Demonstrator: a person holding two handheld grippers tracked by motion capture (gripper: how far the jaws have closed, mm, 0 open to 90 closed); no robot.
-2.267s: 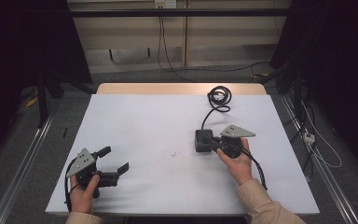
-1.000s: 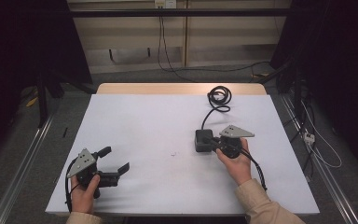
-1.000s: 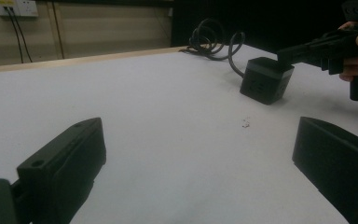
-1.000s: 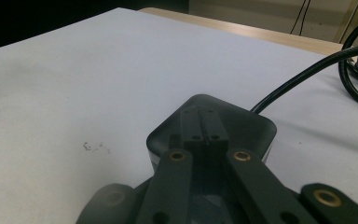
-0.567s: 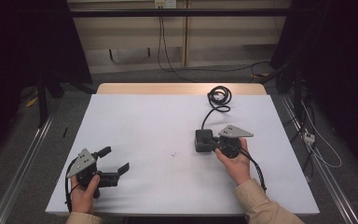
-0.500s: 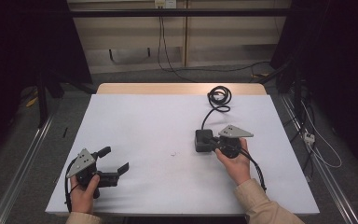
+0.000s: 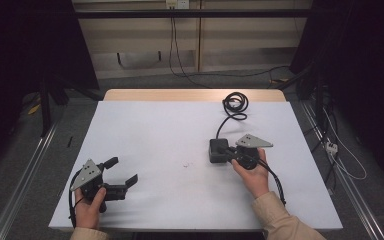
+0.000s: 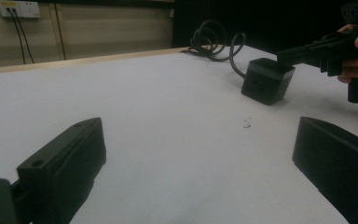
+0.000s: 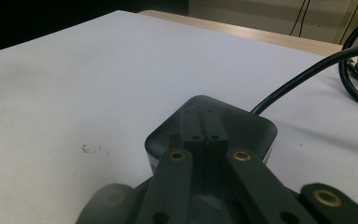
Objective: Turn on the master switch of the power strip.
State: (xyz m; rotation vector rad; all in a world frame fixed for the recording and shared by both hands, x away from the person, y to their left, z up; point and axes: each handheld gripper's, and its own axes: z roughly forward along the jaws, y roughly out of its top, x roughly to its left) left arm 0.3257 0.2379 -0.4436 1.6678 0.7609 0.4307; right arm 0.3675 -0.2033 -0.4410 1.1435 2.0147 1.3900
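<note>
White table, left gripper jaws apart, right gripper jaws together over half-hidden black box.

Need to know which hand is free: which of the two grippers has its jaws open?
The left gripper, near the table's front-left corner: jaws spread wide, nothing between them. The right gripper is shut over the black square adapter box.

White table — wall sockets behind
</note>
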